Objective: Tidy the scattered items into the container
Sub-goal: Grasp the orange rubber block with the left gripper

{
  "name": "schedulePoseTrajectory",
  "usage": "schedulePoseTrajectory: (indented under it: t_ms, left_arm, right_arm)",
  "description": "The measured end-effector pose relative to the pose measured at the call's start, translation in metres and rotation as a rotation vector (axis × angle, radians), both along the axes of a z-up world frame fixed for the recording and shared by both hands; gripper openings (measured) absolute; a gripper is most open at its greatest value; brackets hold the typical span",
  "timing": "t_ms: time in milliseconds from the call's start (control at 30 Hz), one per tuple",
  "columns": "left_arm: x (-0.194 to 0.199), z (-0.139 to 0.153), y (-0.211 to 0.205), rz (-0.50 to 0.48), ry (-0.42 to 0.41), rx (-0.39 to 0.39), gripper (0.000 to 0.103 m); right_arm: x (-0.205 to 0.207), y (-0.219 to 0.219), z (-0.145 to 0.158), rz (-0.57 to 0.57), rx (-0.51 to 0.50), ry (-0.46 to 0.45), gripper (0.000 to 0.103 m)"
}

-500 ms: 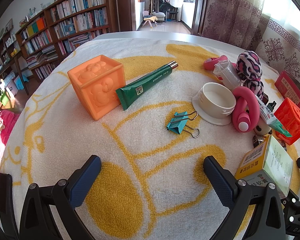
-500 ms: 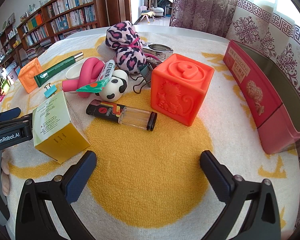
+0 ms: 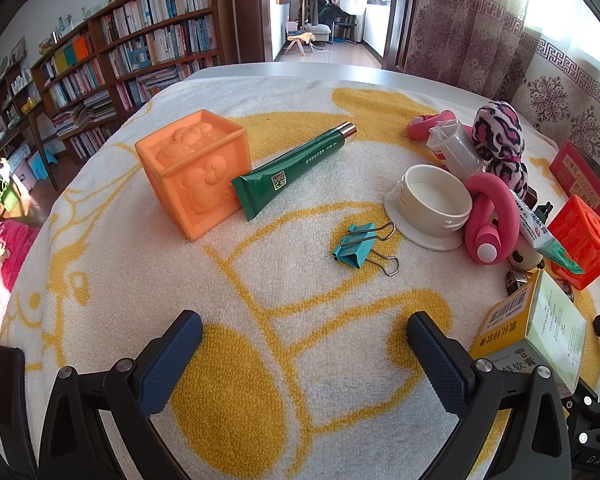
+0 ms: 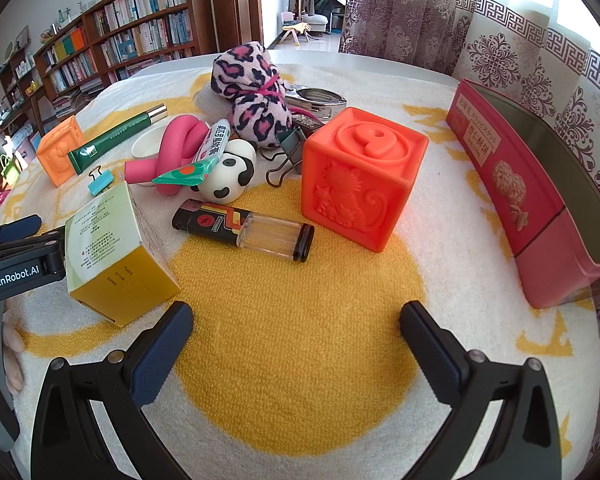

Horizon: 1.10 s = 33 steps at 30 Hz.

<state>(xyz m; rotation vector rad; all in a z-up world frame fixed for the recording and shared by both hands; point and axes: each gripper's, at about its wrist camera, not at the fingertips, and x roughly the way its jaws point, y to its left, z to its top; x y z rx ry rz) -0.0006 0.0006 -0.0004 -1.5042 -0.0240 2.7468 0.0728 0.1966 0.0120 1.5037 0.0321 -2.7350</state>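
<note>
Scattered items lie on a white and yellow towel. My left gripper (image 3: pixel 304 336) hangs open and empty over the towel, short of a teal binder clip (image 3: pixel 358 249), a green tube (image 3: pixel 288 174) and a light orange block (image 3: pixel 194 172). My right gripper (image 4: pixel 296 330) is open too, with nothing between its fingers, in front of a lighter (image 4: pixel 244 228), a red-orange block (image 4: pixel 362 176) and a yellow medicine box (image 4: pixel 116 256). Behind them sit a panda ball (image 4: pixel 228 178), a pink foam curler (image 4: pixel 172 152) and a leopard plush (image 4: pixel 252 92). The red container (image 4: pixel 540 200) stands open at the right.
A white lid (image 3: pixel 434 204), a small toothpaste tube (image 4: pixel 206 152), a black binder clip (image 4: pixel 286 154) and a metal item (image 4: pixel 320 100) crowd the pile. The left gripper's body (image 4: pixel 12 268) shows at the left of the right wrist view. Bookshelves (image 3: pixel 140 52) and curtains (image 4: pixel 500 40) stand beyond the table.
</note>
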Motion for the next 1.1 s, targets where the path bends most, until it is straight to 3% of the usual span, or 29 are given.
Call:
schedulePoseTrajectory:
  t_ms: [233, 433, 500, 600, 767, 1000, 1100]
  left_arm:
    - [0.001, -0.002, -0.003, -0.012, 0.0, 0.005, 0.103]
    - [0.006, 0.001, -0.018, -0.168, -0.021, 0.051, 0.103]
    - [0.007, 0.006, -0.029, -0.138, -0.028, 0.118, 0.103]
    - [0.003, 0.011, -0.055, -0.01, -0.049, 0.187, 0.103]
    - [-0.013, 0.021, -0.084, 0.152, -0.01, 0.119, 0.103]
    - [-0.046, 0.042, -0.08, 0.156, 0.09, 0.062, 0.103]
    - [-0.072, 0.04, -0.081, 0.183, 0.086, 0.07, 0.103]
  right_arm:
    - [0.003, 0.003, 0.001, 0.011, -0.01, 0.0, 0.103]
    - [0.004, 0.005, 0.0, 0.065, -0.016, 0.0, 0.103]
    - [0.005, 0.003, 0.001, 0.068, -0.011, -0.001, 0.103]
    - [0.005, 0.003, 0.0, 0.068, -0.008, 0.0, 0.103]
    - [0.005, 0.003, 0.0, 0.068, -0.008, -0.001, 0.103]
    - [0.005, 0.003, 0.0, 0.068, -0.009, -0.001, 0.103]
    - [0.005, 0.003, 0.0, 0.068, -0.008, -0.001, 0.103]
